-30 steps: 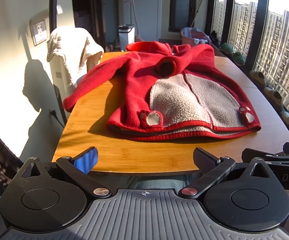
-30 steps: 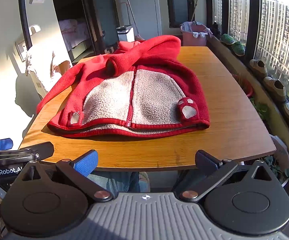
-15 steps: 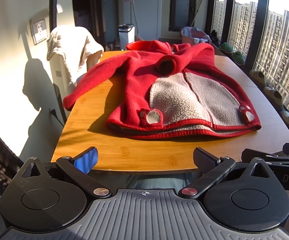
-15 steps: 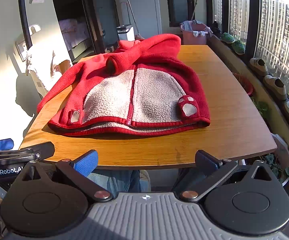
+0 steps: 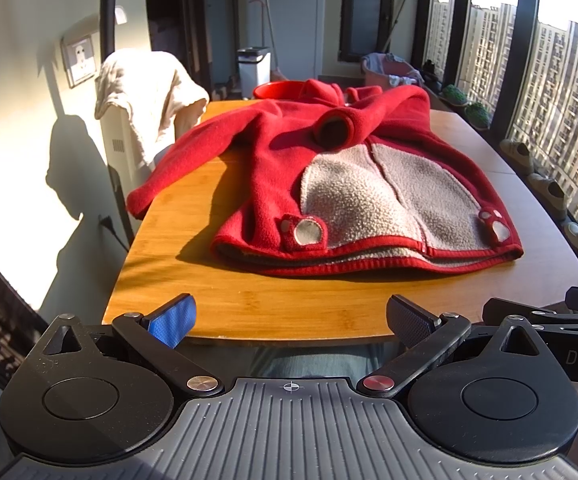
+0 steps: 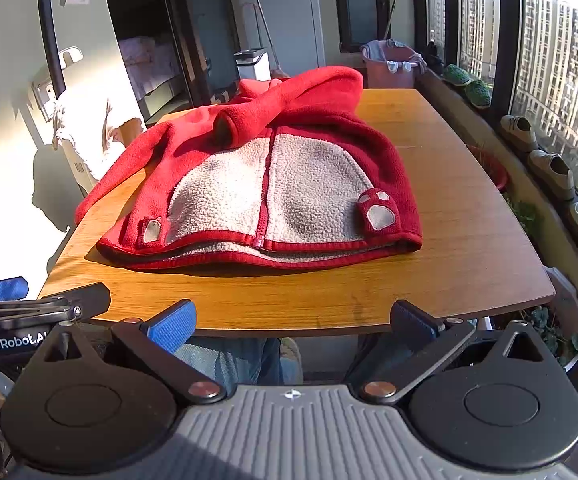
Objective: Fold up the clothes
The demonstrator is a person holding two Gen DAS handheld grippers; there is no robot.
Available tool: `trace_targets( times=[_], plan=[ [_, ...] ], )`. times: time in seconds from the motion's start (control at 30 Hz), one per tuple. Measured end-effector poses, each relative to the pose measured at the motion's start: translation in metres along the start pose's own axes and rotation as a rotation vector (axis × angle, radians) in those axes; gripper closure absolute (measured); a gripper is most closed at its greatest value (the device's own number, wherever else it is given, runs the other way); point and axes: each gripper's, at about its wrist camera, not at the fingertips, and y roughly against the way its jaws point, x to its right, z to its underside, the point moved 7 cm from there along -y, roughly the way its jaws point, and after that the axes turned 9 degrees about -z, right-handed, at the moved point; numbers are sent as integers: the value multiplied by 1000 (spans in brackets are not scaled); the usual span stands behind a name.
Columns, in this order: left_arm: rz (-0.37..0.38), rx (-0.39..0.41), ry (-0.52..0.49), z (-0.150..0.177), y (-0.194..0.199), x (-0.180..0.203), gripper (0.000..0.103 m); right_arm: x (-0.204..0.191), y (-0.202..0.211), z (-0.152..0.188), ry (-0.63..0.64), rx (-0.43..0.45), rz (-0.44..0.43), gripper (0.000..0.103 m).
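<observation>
Much of the far end of the red fleece jacket with grey pile front panels (image 5: 369, 184) is hard to read: its hood or collar bunches up at 12 o'clock, and what lies behind it cannot be made out. In the left wrist view a red rounded rim (image 5: 279, 89) peeks out behind the jacket, mostly hidden. The person's legs in blue jeans (image 6: 233, 356) show only in part under the near edge of the light wooden counter (image 6: 469, 240).

The jacket lies front up on the counter, roughly at its middle, hem toward the cameras. It is closed down the centre, with a grey paw patch on red near each hem corner. One sleeve (image 5: 193, 152) stretches toward 9 o'clock, its cuff reaching the counter's edge. The other sleeve is folded across the chest, its open cuff (image 5: 335, 130) facing the camera. The hem's layers gape slightly.

The left gripper (image 5: 289, 316) hangs off the near edge of the counter, fingers wide apart, holding nothing, clear of the jacket. The right gripper (image 6: 293, 320) sits likewise at the near edge, fingers spread and empty. Each gripper appears cut off at the other view's side edge.
</observation>
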Motion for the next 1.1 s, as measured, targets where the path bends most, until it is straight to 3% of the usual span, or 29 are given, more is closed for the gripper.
trace_targets(
  times=[1.1],
  plan=[
    [8,-1,12,1,-1,-3,0,-2,0,2,-1,-4,-5,0]
  ],
)
